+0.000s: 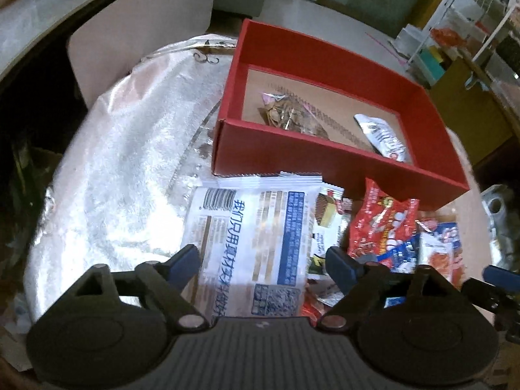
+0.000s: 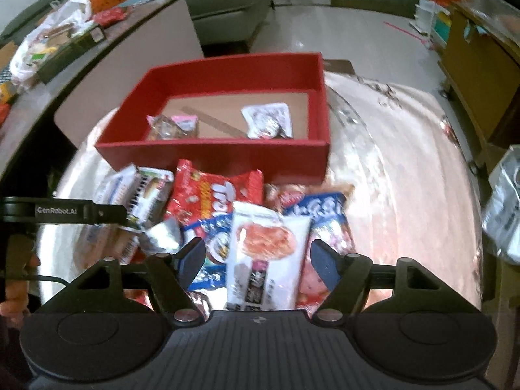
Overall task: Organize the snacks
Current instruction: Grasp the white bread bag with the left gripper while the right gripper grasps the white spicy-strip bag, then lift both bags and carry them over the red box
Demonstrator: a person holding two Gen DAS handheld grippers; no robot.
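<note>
Hovering over snack pile: left gripper [image 1: 263,260] fingers wide above white packet [image 1: 250,247]; right gripper [image 2: 258,258] wide, straddling white-orange packet [image 2: 263,247]. Red box [image 2: 227,156] sitting just beyond.

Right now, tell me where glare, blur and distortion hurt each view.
Left wrist view: glare washes out the silver table cover; fisheye bends the red box; print on the white packet is smeared. Right wrist view: pinkish glare on the cover; the snack pile is blurred; edges curve strongly.
</note>
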